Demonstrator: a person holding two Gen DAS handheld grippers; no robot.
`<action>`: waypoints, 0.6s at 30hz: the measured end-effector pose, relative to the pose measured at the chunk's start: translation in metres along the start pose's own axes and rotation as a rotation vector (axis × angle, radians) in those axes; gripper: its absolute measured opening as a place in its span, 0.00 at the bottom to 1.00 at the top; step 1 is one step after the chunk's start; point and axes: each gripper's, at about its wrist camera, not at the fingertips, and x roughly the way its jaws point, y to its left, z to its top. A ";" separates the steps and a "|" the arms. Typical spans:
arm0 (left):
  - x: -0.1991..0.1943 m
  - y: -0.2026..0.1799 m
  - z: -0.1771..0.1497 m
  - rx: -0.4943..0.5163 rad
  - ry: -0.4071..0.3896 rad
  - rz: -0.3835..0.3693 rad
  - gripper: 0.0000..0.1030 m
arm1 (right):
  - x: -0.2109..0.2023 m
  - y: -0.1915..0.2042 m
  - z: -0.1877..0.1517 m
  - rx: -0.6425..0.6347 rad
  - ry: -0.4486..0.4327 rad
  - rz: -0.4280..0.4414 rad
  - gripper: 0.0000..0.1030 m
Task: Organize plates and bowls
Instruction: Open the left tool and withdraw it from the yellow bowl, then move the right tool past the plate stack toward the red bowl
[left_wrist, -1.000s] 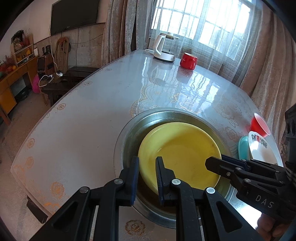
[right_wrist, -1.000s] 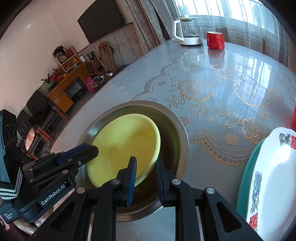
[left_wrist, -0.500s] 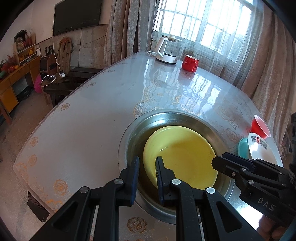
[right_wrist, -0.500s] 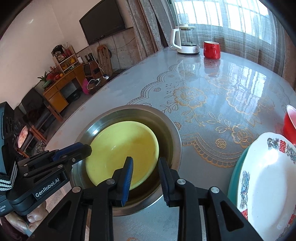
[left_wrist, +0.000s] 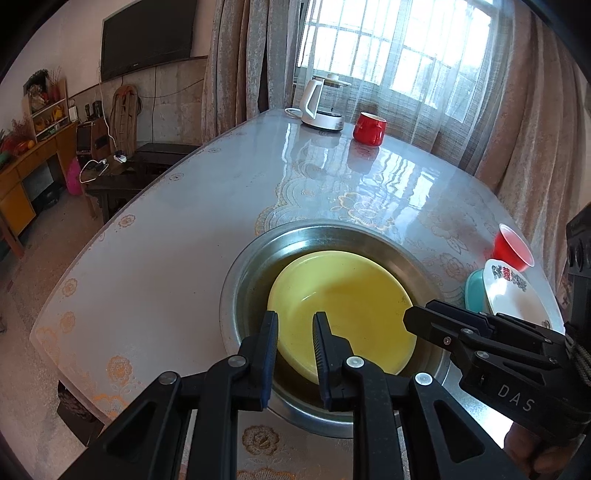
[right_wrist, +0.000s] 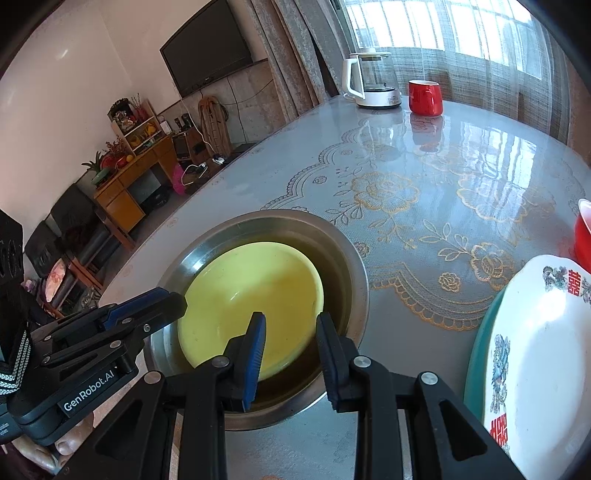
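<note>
A yellow bowl (left_wrist: 343, 306) lies inside a wide steel basin (left_wrist: 236, 280) on the table; both also show in the right wrist view, the bowl (right_wrist: 255, 291) in the basin (right_wrist: 354, 266). My left gripper (left_wrist: 295, 332) is open and empty above the bowl's near rim. My right gripper (right_wrist: 290, 334) is open and empty above the bowl's right rim. A white patterned plate (right_wrist: 535, 350) rests on a teal plate (right_wrist: 476, 354) at the right, also in the left wrist view (left_wrist: 513, 295).
A red plastic cup (left_wrist: 511, 249) stands by the plates. A red mug (left_wrist: 369, 127) and a kettle (left_wrist: 321, 103) stand at the table's far end near the window. The table's left edge drops to the floor, with furniture beyond.
Both grippers have lifted and drawn back from the yellow bowl. The right gripper's jaws have opened wider; the left's opened slightly. The bowl stays in the basin.
</note>
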 end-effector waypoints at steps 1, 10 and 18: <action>-0.001 -0.002 -0.001 0.008 0.000 0.000 0.19 | -0.002 -0.001 0.000 0.007 -0.007 0.000 0.27; -0.008 -0.025 -0.005 0.078 -0.013 -0.014 0.19 | -0.024 -0.015 0.001 0.074 -0.068 -0.020 0.30; -0.007 -0.046 -0.011 0.132 -0.002 -0.023 0.20 | -0.048 -0.036 -0.003 0.135 -0.122 -0.048 0.30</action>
